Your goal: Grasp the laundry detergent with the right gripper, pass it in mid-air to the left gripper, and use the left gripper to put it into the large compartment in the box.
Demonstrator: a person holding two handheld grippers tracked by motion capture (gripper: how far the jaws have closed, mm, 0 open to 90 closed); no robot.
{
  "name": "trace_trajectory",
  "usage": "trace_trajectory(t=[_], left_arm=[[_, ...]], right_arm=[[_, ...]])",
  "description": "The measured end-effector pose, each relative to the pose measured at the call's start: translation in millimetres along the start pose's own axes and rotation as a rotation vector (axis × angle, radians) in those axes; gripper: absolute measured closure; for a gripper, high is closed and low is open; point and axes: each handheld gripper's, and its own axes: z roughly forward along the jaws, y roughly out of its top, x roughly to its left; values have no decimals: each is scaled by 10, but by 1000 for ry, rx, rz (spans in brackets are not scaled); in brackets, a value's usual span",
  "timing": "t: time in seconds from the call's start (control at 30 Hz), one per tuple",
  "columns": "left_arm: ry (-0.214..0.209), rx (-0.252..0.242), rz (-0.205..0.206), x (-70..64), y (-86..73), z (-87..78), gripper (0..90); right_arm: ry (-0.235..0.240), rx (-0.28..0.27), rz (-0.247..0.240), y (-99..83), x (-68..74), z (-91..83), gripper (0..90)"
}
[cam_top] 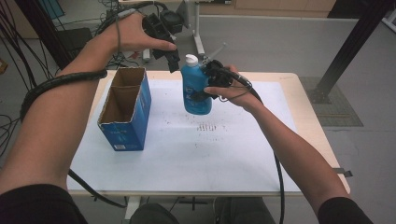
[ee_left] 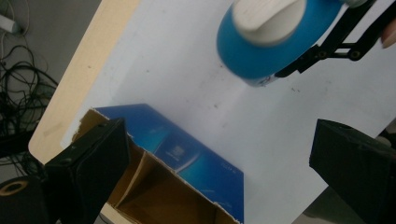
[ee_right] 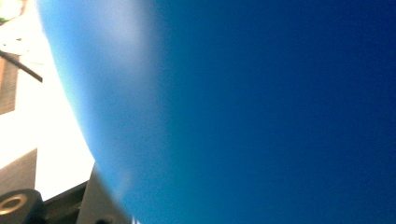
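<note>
A person works at a white-topped table [cam_top: 233, 154]. Just above the middle of the high view, the right gripper [cam_top: 208, 86] is clamped on the side of a blue bottle [cam_top: 194, 91] with a white cap [cam_top: 191, 59], holding it upright, seemingly lifted off the table. An open blue cardboard box [cam_top: 125, 109] stands to the left of the bottle, its mouth facing up. The left gripper [cam_top: 172, 53] hangs at upper centre, jaws apart and empty, just above and left of the cap. The box likely receives the bottle, so the bottle must travel leftward, long axis kept vertical.
</note>
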Motion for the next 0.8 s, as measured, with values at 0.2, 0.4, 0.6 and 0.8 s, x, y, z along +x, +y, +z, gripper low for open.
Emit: trace_trajectory(t=[0.2, 0.4, 0.6, 0.8], left_arm=[[-18, -15, 54, -139, -36, -58, 55], [-59, -13, 94, -264, -104, -126, 48], [-70, -5, 119, -355, -152, -146, 46], [-107, 28, 145, -456, -179, -77, 46]], right_arm=[[44, -16, -64, 20, 151, 85, 426], [95, -42, -124, -7, 293, 100, 426], [139, -63, -176, -48, 417, 105, 425], [167, -65, -218, -47, 547, 136, 426]])
